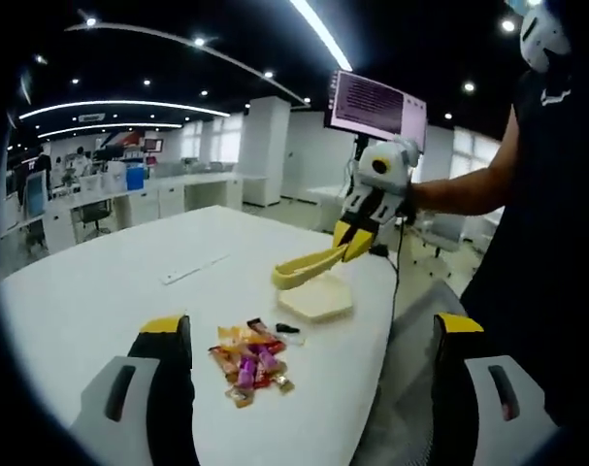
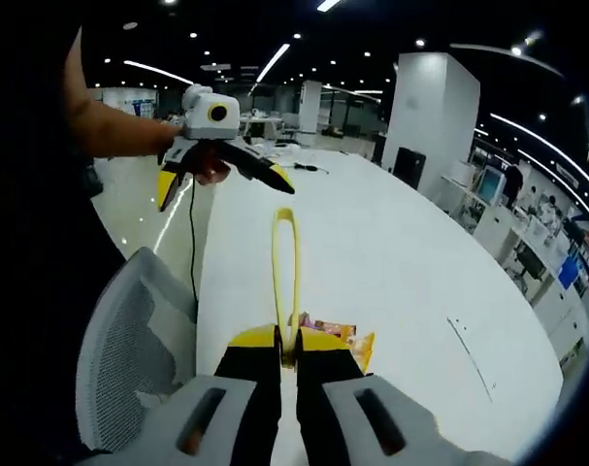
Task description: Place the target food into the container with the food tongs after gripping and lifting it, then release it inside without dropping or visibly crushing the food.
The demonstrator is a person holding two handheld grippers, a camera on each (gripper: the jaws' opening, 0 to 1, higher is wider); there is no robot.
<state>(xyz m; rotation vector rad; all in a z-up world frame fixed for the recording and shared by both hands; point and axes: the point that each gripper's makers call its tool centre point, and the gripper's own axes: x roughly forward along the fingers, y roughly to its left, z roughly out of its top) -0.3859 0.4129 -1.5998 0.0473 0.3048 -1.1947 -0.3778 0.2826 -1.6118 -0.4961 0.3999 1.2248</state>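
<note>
Gripping yellow tongs (image 1: 309, 268), right tool (image 1: 357, 233) hovers; left tool (image 2: 216, 160) gapes; wrapped candies (image 1: 250, 361) look light, slippery—pinch mid-wrapper.

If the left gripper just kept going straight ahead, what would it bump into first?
Probably the pile of wrapped candies on the white table, which lies between the open left gripper jaws. Beyond it sit the pale container and the yellow tongs. Depth is hard to judge.
</note>
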